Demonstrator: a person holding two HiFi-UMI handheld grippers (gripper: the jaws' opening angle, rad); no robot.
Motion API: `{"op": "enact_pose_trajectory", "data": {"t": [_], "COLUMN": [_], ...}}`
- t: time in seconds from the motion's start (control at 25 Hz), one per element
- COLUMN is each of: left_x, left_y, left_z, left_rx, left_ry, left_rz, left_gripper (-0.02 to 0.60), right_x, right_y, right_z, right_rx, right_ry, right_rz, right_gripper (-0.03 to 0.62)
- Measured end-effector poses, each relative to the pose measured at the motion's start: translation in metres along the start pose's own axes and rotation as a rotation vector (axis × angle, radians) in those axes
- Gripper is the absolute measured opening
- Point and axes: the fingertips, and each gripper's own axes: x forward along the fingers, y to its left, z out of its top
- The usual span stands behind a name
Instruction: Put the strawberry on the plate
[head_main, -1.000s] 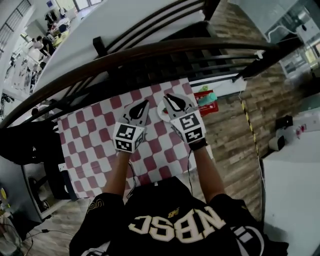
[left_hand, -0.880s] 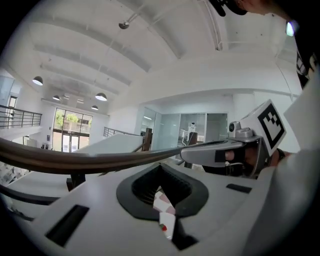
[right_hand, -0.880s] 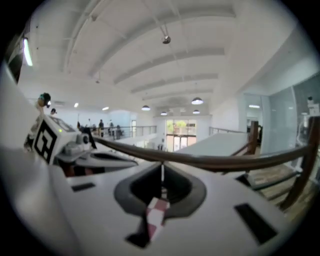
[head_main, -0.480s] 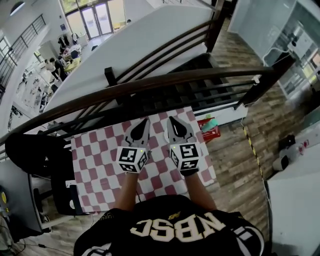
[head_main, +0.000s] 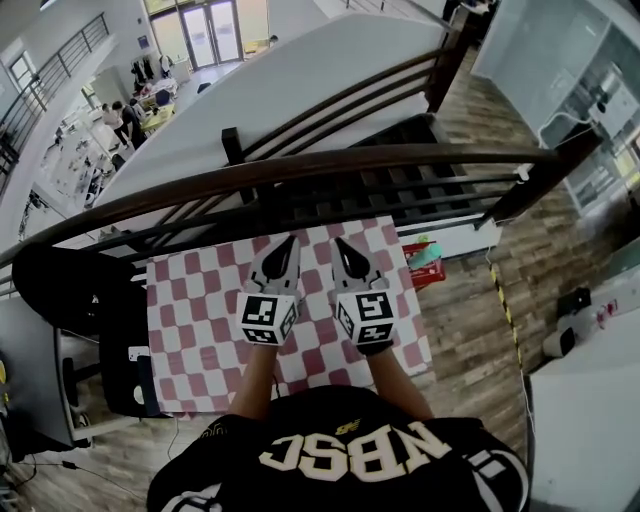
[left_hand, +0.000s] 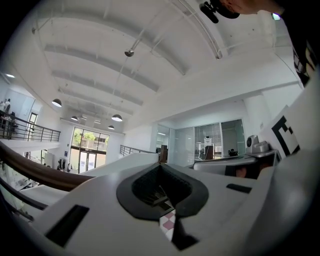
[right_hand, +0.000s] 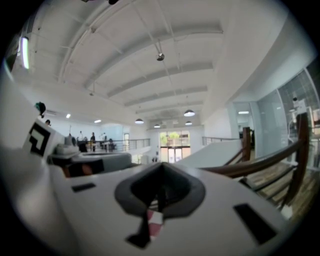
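Note:
Neither a strawberry nor a plate shows in any view. In the head view my left gripper (head_main: 288, 243) and right gripper (head_main: 340, 245) hang side by side over the red-and-white checkered tablecloth (head_main: 200, 310), both pointing away from the person toward the railing. Each is shut with nothing between its jaws. In the left gripper view the left gripper (left_hand: 161, 166) has its tips together, with only a sliver of checkered cloth seen through the gap below. The right gripper view gives the same picture of the right gripper (right_hand: 161, 166). Both gripper views look out level across a large hall.
A dark wooden handrail (head_main: 330, 165) with metal bars runs just past the table's far edge, and stairs lie below it. A red crate (head_main: 425, 265) with something teal in it sits on the floor off the table's right corner. A black chair (head_main: 70, 290) stands on the left.
The right gripper's jaws have closed. Both grippers have drawn level, side by side. The white plate seen by the right gripper a second ago is out of sight now, and the head view has shifted.

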Motion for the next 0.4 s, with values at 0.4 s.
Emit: {"op": "enact_pose_trajectory", "data": {"t": [0.4], "left_x": [0.004], "left_y": [-0.010], "left_z": [-0.014], "left_rx": [-0.001], "left_ry": [0.031], "left_rz": [0.010], "left_gripper": [0.009], "right_x": [-0.005], "right_y": [-0.015], "right_z": [-0.016], "right_rx": [0.011], "right_ry": [0.035], "right_rz": [-0.003], "right_gripper": [0.018]}}
